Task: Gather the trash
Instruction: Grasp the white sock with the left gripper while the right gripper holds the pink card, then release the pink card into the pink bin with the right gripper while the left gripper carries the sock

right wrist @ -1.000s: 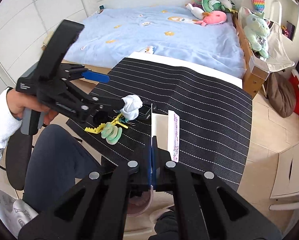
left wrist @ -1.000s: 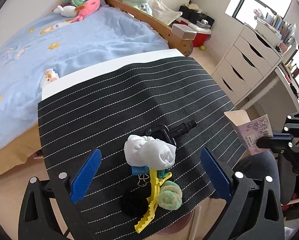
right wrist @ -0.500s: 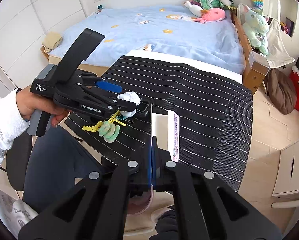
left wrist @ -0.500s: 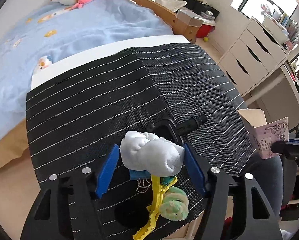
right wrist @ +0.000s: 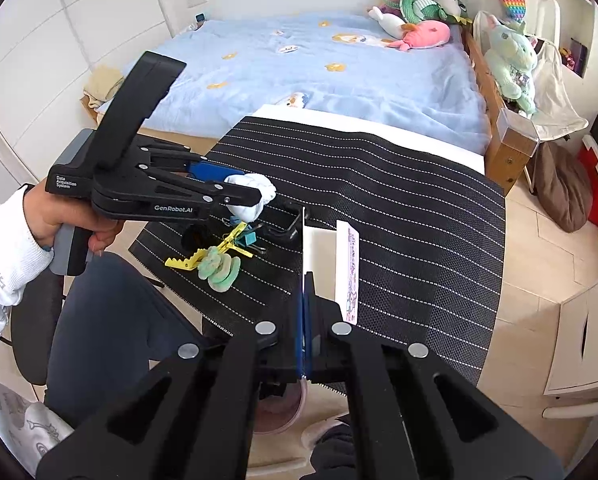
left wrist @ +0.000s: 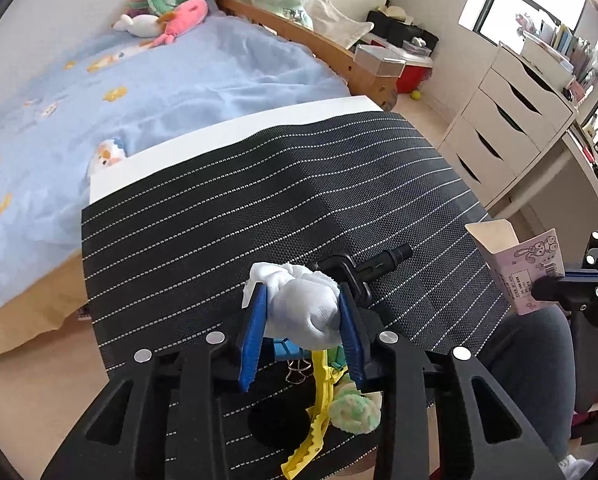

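Two grippers noted. Our left gripper [left wrist: 303,320] has just been closing, and its blue pads now press both flanks of the white wad [left wrist: 299,308], which sits directly between them above the striped mat [left wrist: 259,200]. The wad's long axis runs roughly along the fingers. Our right gripper [right wrist: 305,320], well apart to the right, is clenched on a wall of the small pink carton [right wrist: 349,268]. We judge the carton, mouth up, the likely receptacle, so the wad travels rightward.
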`<state>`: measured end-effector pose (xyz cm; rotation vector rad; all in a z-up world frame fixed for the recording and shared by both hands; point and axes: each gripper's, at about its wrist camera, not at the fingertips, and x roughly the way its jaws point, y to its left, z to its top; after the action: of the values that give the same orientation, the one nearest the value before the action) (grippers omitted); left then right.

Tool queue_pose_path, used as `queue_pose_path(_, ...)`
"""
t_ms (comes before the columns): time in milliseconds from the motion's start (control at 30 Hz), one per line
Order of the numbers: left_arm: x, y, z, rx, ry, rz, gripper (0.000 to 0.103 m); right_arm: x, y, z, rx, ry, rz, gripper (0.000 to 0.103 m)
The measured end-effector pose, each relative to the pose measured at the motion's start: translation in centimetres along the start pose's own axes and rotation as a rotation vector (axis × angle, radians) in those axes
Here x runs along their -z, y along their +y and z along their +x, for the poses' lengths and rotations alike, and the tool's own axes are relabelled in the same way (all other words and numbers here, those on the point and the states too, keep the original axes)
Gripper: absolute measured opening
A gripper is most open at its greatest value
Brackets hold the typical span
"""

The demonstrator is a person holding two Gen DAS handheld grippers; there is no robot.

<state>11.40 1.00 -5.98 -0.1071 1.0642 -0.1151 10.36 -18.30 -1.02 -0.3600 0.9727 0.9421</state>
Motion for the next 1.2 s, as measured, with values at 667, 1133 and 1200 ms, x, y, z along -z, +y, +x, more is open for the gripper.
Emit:
queue_pose_path(667,4.0,-4.0,-9.1,-0.029,-0.202,0.058,0.034,1.0,3.0,-4.1,0.003,-0.087,-0.05,0.0)
queue_pose_path(1133,9.9,-7.2,-13.7,-0.013,-0.256,0.083,0.034,4.4,7.6,-6.8,-0.059,-0.09,-0.106,0.0)
queue_pose_path(1200,10.6,-7.3,-13.9,-0.003,-0.252,0.075,0.034,5.0,8.0,-6.6,-0.069,-0.074,-0.11,0.0)
